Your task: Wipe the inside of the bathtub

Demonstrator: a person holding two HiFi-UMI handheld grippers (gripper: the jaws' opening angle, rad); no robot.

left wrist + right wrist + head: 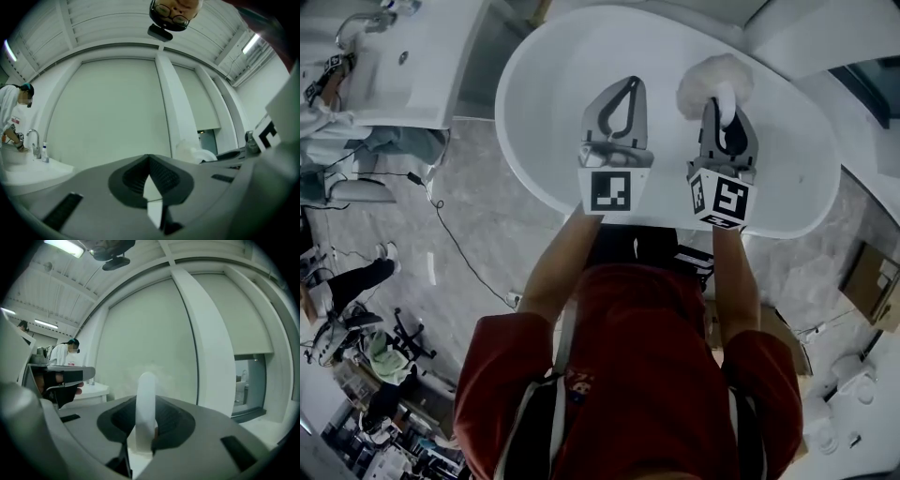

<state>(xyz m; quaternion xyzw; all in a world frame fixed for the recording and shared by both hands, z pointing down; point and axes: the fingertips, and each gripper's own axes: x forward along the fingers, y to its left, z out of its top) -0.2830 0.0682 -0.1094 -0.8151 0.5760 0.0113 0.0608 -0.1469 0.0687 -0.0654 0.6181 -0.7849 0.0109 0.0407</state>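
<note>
The person in the red shirt stood at the near side of the white bathtub (546,112), a gripper in each hand held out over it. The right gripper (721,105) was clamped on the white handle (146,401) of a fluffy duster (713,81). The handle ran straight out along the jaws and away from the person, so the fluffy head sat just beyond the tips, on the far side of that gripper. The left gripper (631,84) hung just to its left with its tips pressed together and nothing between them.

The tub's long axis ran left to right across the person's front, and both grippers were over its middle. From where each gripper looked, only wall and ceiling showed past the jaws. By that I judged the duster was pointing out level or upward, not down into the basin. Whether the head was touching the tub's surface I couldn't tell. The right hand was the one placed to wipe, and the head would need tipping down toward the tub floor beneath it.
</note>
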